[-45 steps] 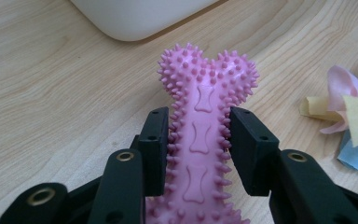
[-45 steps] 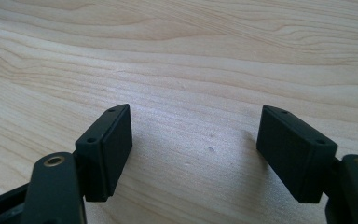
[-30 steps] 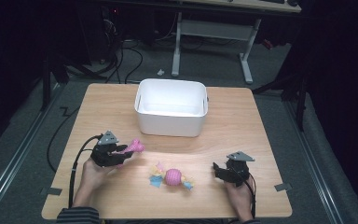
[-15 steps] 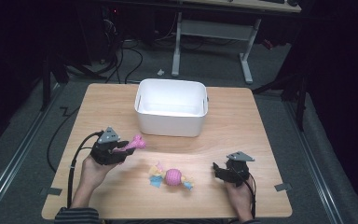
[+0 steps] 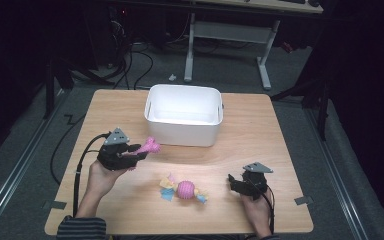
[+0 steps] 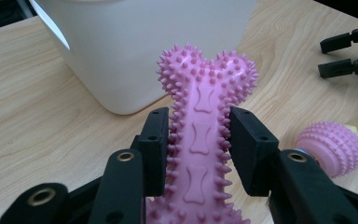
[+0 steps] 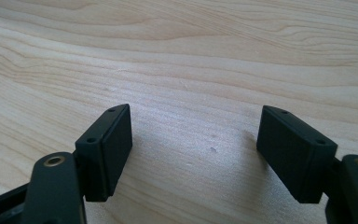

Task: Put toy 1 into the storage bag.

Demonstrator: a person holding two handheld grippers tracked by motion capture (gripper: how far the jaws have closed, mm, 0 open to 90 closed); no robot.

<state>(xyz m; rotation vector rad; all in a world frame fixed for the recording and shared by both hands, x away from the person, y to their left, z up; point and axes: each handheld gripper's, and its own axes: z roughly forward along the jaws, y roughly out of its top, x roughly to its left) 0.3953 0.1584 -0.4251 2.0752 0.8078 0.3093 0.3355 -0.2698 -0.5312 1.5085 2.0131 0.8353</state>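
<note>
Pink bone toy (image 5: 147, 147): high view — being carried clear of the table, near its left edge, knobbed end pointing at the front left corner of the white bin (image 5: 184, 114).
Left gripper (image 5: 132, 154): high view — pinching the bone's shaft; not over the bin yet.
Bin status: high view — sitting toward the far edge, nothing showing inside; drop-off not done, by my read.
Ball toy (image 5: 185, 189): high view — lying near the near edge, midway between the two hands, untouched.
Right gripper (image 5: 235, 183): high view — idling low by the near right corner, a little apart from the ball.
Left gripper view: pads pressing both sides of the bone (image 6: 200, 140), bin wall (image 6: 135, 51) just beyond its head, ball (image 6: 328, 147) lower right.
Right gripper view: jaws standing spread, holding nothing, bare wood between them.
Progress: bone grasped and lifted; placing it is pending, ball probably next.
</note>
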